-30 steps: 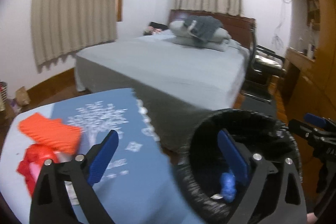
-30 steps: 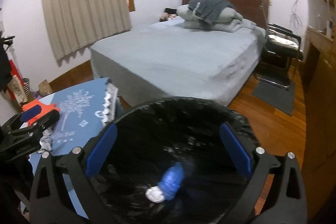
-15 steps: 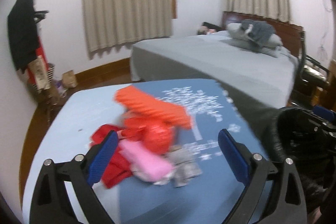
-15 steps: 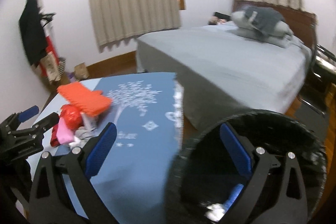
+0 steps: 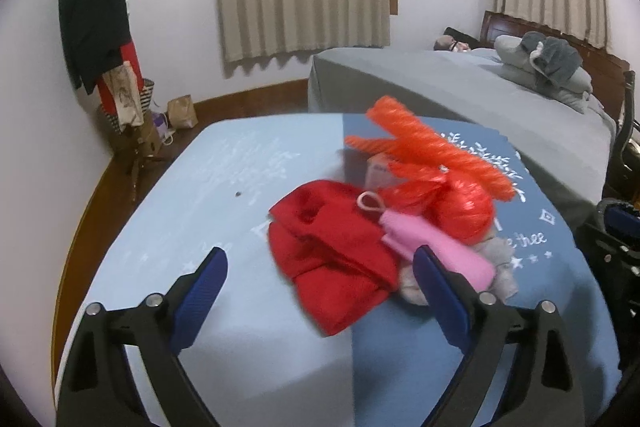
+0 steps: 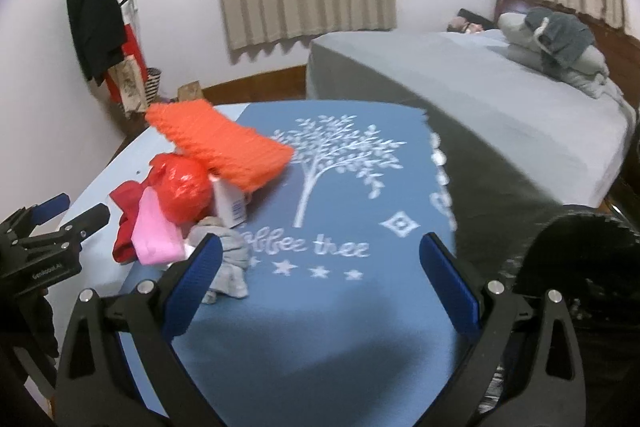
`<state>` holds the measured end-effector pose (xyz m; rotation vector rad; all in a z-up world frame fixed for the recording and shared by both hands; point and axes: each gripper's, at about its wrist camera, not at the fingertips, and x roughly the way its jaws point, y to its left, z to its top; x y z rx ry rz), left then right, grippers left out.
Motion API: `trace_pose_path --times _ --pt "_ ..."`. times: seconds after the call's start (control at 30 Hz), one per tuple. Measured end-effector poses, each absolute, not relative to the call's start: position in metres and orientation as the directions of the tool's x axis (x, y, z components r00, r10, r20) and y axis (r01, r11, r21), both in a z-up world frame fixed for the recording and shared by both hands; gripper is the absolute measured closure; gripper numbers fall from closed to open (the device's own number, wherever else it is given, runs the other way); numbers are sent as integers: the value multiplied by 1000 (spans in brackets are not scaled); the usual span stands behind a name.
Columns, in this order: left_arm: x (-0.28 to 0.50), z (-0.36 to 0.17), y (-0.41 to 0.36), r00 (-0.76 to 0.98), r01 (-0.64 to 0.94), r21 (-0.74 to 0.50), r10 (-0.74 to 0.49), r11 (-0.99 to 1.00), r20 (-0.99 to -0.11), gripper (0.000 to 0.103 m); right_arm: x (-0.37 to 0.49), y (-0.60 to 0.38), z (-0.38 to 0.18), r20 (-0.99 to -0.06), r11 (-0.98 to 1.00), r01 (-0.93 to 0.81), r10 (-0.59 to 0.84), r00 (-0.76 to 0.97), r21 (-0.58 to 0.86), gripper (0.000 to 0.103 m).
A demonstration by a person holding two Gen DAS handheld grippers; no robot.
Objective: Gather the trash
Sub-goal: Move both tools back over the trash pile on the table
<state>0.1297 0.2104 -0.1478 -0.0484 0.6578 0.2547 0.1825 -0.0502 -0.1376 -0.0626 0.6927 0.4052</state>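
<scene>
On the blue-clothed bench (image 5: 248, 187), the left claw (image 5: 320, 279) hangs released and empty at 6 o'clock of the trash pile: a red cloth (image 5: 332, 259), a pink piece (image 5: 432, 247), a red bag (image 5: 460, 211) and an orange corrugated sheet (image 5: 432, 147) on top. A crumpled grey scrap (image 6: 228, 259), possibly fabric, lies at the pile's 5 o'clock edge. The right claw (image 6: 320, 283) is likewise spread and empty over bare cloth, the black bin (image 6: 580, 267) at its 3 o'clock.

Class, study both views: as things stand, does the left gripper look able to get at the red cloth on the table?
Probably yes. The left gripper is open and empty, the red cloth lies just ahead between its fingers, and nothing stands between them. The pink item overlaps only the cloth's right edge.
</scene>
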Motion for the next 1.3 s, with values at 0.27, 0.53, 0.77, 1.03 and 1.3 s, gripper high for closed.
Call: trace_pose_path --times 0.27,0.53,0.77,1.03,1.3 --pt "138 -167 225 725 -263 27 216 964 -654 17 187 -22 -154 -664 906 -418 350 661 62 9" --pt "155 -184 222 693 -215 -23 136 976 -708 48 187 -19 -156 -677 907 -419 337 654 47 11" --pt "153 -186 214 695 -163 -44 83 986 -714 97 187 -16 -160 -687 902 -429 343 641 50 11" --pt "135 -178 225 698 -197 -49 105 979 -708 99 186 -16 -161 -688 900 -432 347 638 54 11" --pt "137 -178 223 690 -185 -99 58 978 -722 64 182 -14 -163 -698 900 -434 339 631 45 11"
